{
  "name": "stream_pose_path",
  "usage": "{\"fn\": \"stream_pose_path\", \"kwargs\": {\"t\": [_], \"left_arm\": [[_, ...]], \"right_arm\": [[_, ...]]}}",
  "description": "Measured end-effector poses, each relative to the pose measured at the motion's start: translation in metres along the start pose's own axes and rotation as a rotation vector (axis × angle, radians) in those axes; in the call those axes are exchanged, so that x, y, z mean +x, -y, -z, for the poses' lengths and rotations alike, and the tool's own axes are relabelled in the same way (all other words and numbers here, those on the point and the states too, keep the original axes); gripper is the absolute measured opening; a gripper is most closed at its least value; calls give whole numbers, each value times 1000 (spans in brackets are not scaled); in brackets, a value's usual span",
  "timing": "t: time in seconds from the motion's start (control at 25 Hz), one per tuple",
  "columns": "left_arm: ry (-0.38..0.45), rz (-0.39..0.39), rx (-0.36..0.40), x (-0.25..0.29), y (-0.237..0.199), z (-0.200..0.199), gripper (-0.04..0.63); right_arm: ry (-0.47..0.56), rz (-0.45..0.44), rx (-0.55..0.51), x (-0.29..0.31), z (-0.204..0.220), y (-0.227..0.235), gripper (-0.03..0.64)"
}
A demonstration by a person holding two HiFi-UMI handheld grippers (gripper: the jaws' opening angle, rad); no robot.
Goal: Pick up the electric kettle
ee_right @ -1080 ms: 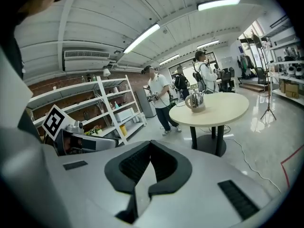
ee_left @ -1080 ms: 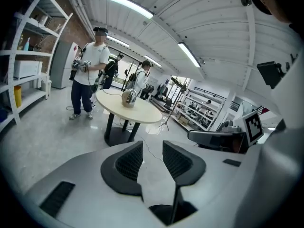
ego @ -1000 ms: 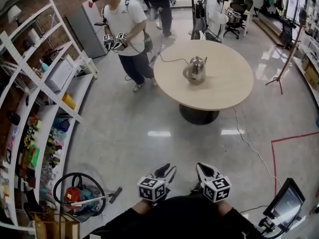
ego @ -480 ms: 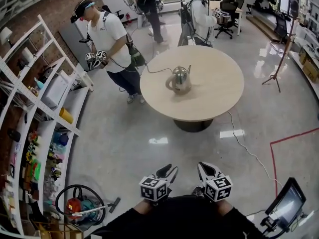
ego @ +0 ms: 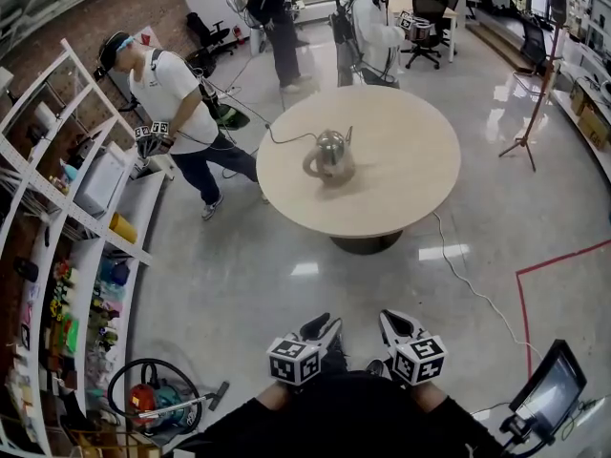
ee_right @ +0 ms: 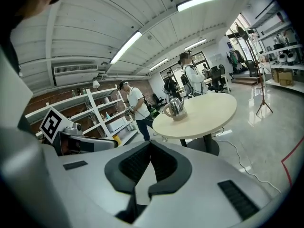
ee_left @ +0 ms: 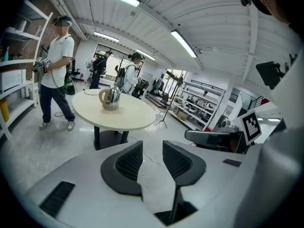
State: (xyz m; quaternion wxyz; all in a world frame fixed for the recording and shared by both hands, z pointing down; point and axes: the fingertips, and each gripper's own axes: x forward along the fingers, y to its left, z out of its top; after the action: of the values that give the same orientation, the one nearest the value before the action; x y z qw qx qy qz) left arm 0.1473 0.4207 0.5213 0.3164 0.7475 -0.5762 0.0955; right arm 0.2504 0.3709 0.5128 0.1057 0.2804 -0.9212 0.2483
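The kettle (ego: 331, 156) sits near the middle of the round table (ego: 410, 175), a little toward its left side, upright, with nothing else on the tabletop but its cord (ego: 286, 139) trailing off the left edge. It has a shiny metal body with a pale loop handle (ego: 310, 163) sticking out to the left in the head view. My read is that it's rigid and smooth, so it would be slick if pinched on the belly, and its weight depends on any water inside, which can't be seen from here. The handle looks like the place to take it: grip across the loop and lift straight up, so the cord doesn't drag it sideways.

Now the hands. Both grippers are held low and tight to the person's body, side by side, noses aimed ahead at the table and tipped slightly down. Bare floor (ego: 286, 256) lies between them and the table, so they're well apart from the kettle.

The left gripper (ee_left: 152, 145) has its jaws parted, a clear gap with only floor showing through and nothing between them. The right gripper (ee_right: 150, 145) has its jaw tips meeting, closed on nothing.

Around the scene, a person in a white shirt (ego: 172, 93) stands just left of the table, beside the shelves (ego: 57, 227), and two more people are at the far side. The pickup itself hasn't begun. This looks like the approach.
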Motion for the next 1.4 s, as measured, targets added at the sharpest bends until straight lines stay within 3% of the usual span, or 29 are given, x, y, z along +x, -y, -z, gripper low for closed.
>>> {"fn": "stream_pose_path", "kwargs": {"t": [0.24, 0.56, 0.92, 1.4], "left_arm": [[1, 8, -13, 30, -23, -12, 144], [-22, 89, -3, 67, -44, -46, 144], [-15, 118, -34, 131, -122, -117, 143], [6, 136, -119, 156, -215, -181, 144]], "right_arm": [[-5, 14, -4, 29, -7, 23, 6], [-5, 95, 2, 60, -34, 46, 6], [-52, 107, -37, 165, -79, 75, 6], [-108, 121, -83, 267, -133, 71, 6]]}}
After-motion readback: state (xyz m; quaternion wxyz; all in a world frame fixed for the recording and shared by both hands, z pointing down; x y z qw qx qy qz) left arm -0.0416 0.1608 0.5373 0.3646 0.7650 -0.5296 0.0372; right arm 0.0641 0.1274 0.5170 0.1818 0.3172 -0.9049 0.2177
